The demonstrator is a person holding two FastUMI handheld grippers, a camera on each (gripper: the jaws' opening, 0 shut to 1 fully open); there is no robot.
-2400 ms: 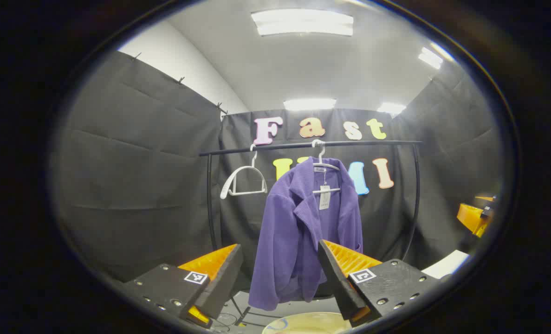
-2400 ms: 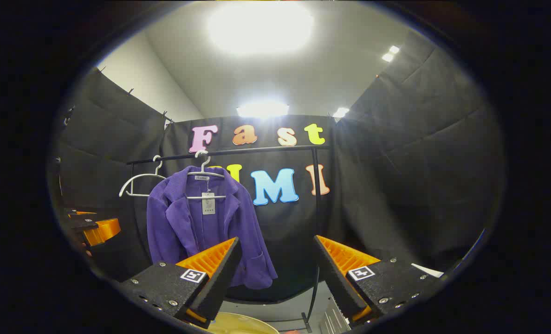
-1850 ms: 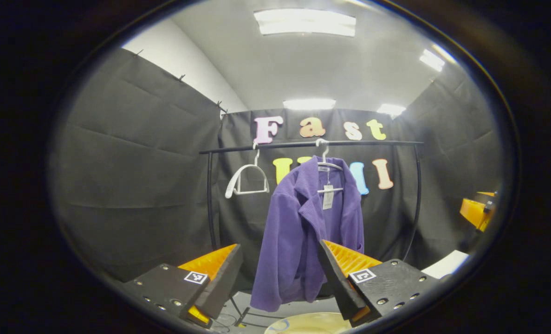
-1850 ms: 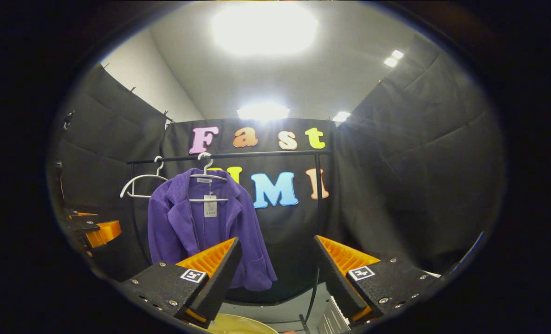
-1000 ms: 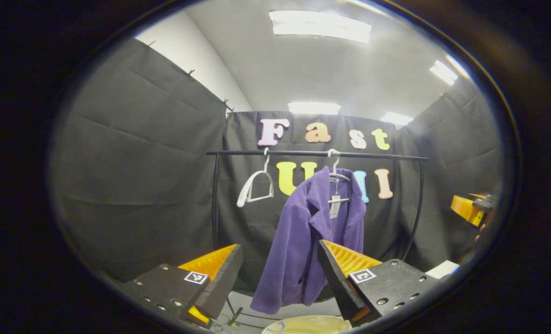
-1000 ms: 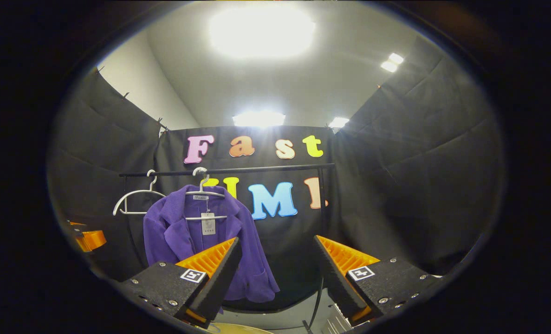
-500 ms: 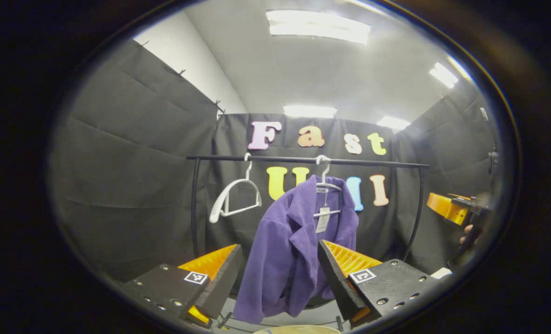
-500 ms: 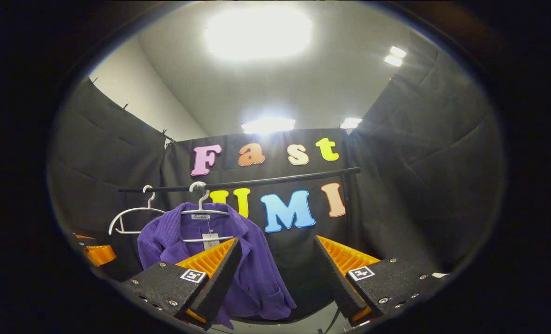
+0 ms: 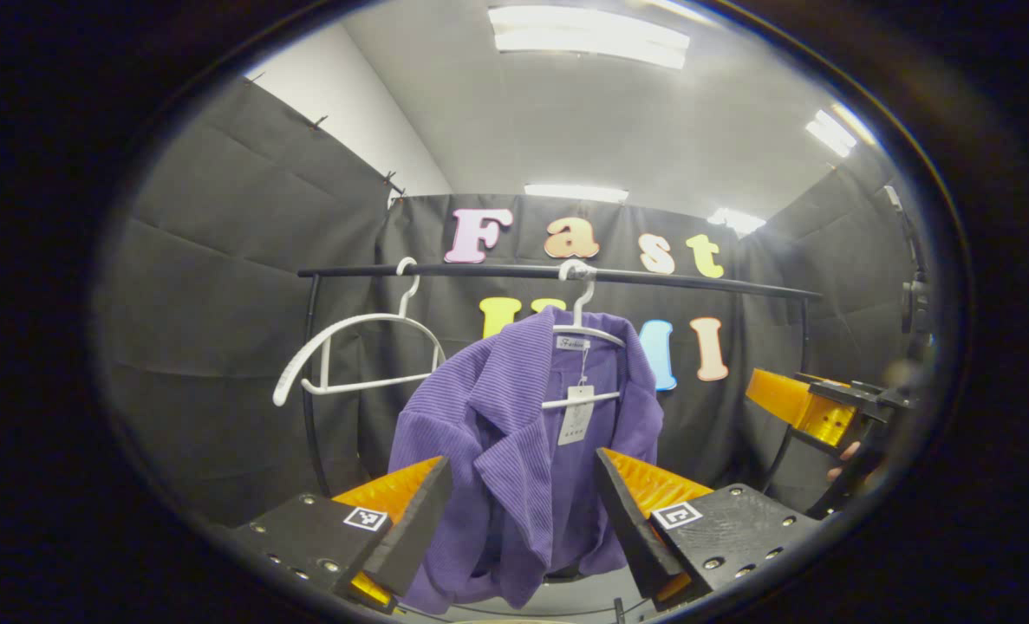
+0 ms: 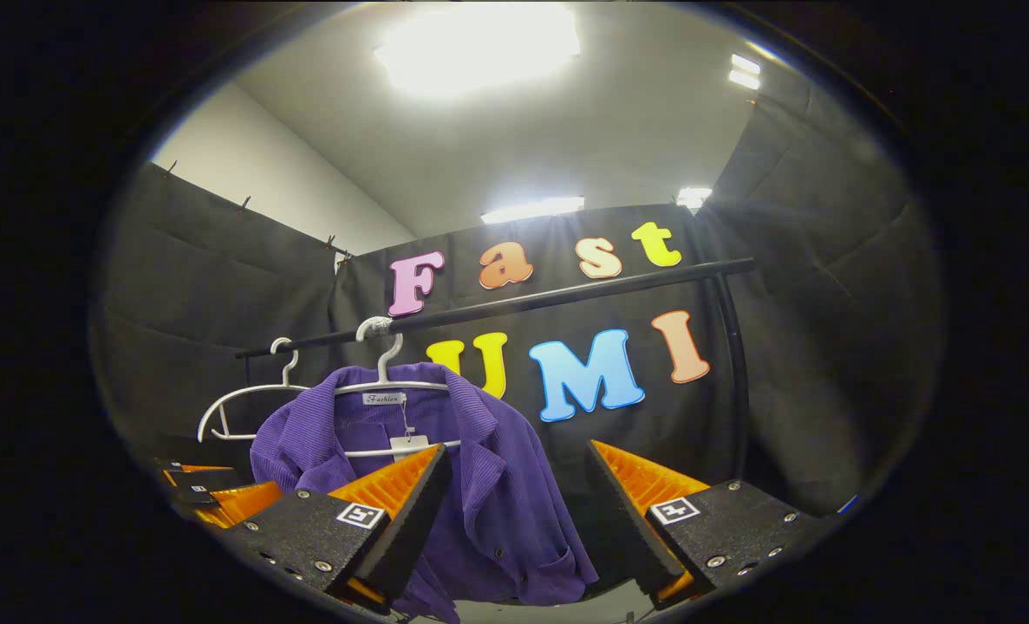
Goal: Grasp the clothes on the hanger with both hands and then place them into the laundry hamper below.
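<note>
Now both grippers have closed in on the hanging jacket.

The purple ribbed jacket (image 9: 523, 442) looms larger than a moment ago, at twelve o'clock between the left gripper (image 9: 523, 520) fingers, spread wide and empty; the right gripper (image 10: 518, 520), equally wide, has it at ten o'clock. Soft corduroy drapes from a thin white hanger (image 9: 585, 329) on the black rail (image 9: 670, 279); grasping comes next.

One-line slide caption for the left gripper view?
Open left gripper faces purple jacket hanging on rail.
</note>
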